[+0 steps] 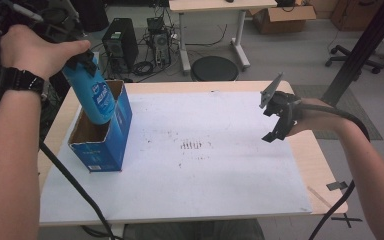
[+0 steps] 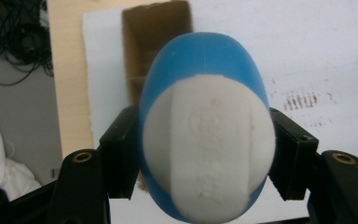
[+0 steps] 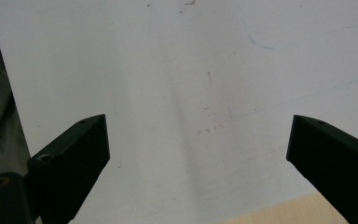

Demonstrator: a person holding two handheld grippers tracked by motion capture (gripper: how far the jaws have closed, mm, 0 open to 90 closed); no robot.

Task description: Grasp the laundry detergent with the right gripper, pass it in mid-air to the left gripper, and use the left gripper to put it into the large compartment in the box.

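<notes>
A blue bottle [image 1: 94, 97] with a white cap [image 2: 207, 154] hangs tilted over the open top of a blue carton [image 1: 102, 145]. Its lower end is at the carton's brown opening [image 2: 156, 42]; how deep it reaches I cannot tell. My left gripper [image 1: 82, 59] is shut on the bottle's cap end, and in the left gripper view the two black pads [image 2: 121, 154] press on both sides. My right gripper [image 1: 276, 120] hovers over the right part of the white sheet [image 1: 205, 170]. Its jaws are wide open [image 3: 198, 154] with nothing between them.
The white sheet covers most of the wooden table [image 1: 325, 165], with dark smudges [image 1: 191, 146] at its middle. Black tape marks [image 1: 337, 186] lie near the front right corner. Behind the table stand a computer tower [image 1: 120, 42], a round stool [image 1: 214, 69] and a black slanted post [image 1: 360, 50].
</notes>
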